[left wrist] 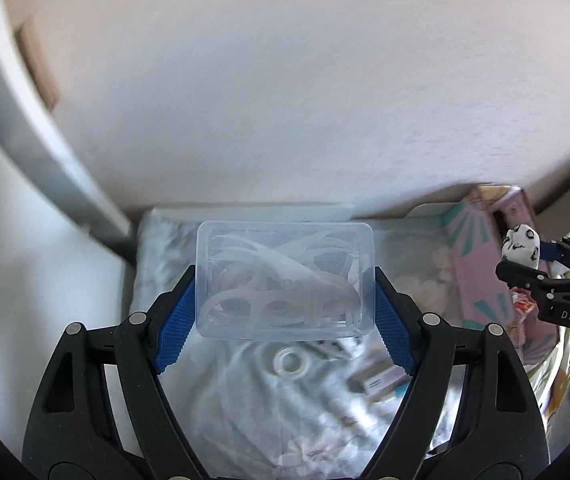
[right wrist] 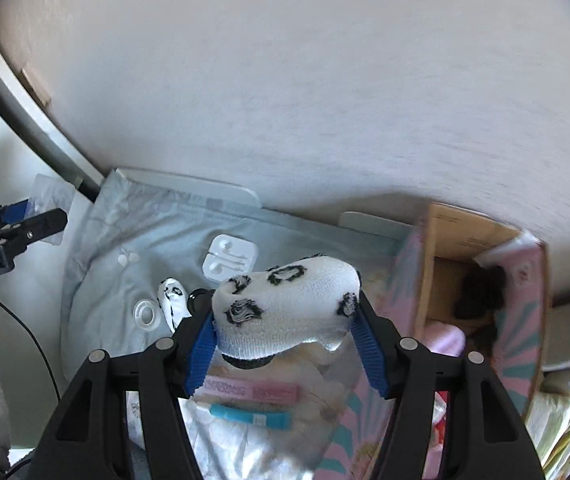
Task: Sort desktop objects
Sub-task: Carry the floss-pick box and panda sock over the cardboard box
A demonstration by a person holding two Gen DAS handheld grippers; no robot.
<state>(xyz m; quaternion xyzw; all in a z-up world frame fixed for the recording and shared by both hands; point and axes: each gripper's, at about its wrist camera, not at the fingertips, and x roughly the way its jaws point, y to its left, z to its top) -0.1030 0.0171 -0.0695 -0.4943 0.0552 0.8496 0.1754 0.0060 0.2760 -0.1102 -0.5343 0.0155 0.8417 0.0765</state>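
Observation:
My left gripper [left wrist: 285,300] is shut on a clear plastic box [left wrist: 285,280] with pale plastic parts inside, held above the cloth-covered desk. It also shows at the left of the right wrist view [right wrist: 41,216]. My right gripper [right wrist: 285,328] is shut on a white sock with black spots [right wrist: 285,304], held above the desk to the left of an open pink cardboard box [right wrist: 481,280]. The right gripper with the sock shows at the right of the left wrist view [left wrist: 525,252]. A second spotted sock [right wrist: 173,300] lies on the cloth.
On the light blue cloth [right wrist: 125,240] lie a white earphone case [right wrist: 231,262], a clear tape ring [right wrist: 147,314], a pink packet [right wrist: 253,390] and a blue strip [right wrist: 249,416]. Dark items sit inside the pink box. A white wall stands behind the desk.

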